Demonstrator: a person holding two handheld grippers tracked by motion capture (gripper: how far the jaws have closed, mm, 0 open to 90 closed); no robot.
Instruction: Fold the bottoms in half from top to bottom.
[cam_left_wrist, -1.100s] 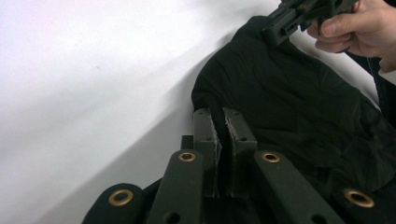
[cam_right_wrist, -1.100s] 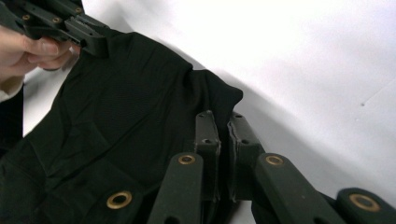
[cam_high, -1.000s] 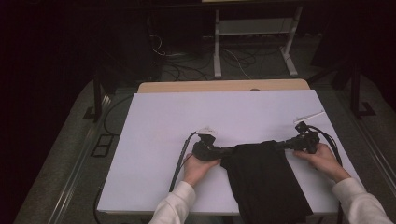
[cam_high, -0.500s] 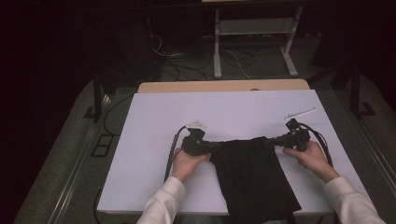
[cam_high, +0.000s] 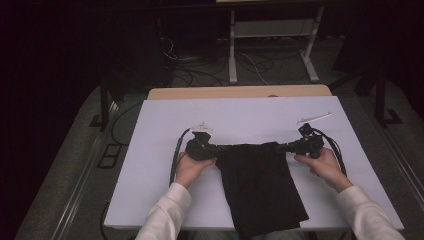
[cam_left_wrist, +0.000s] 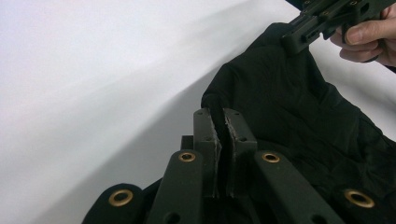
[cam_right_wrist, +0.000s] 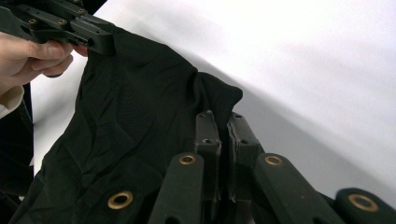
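Observation:
A black cloth hangs between my two grippers over the white table and drapes down past the near edge. My left gripper is shut on the cloth's left top corner, and my right gripper is shut on its right top corner. In the left gripper view the jaws pinch a fold of black cloth, with the other gripper gripping the far corner. In the right gripper view the cloth spreads left from the pinched corner to the other gripper.
A small white strip lies on the table behind my right hand. A wooden board edge runs along the table's far side. Beyond it are cables and a white stand on the dark floor.
Both grippers have carried the cloth's top edge toward the far side and a little left and upward. More of the cloth now lies on the table.

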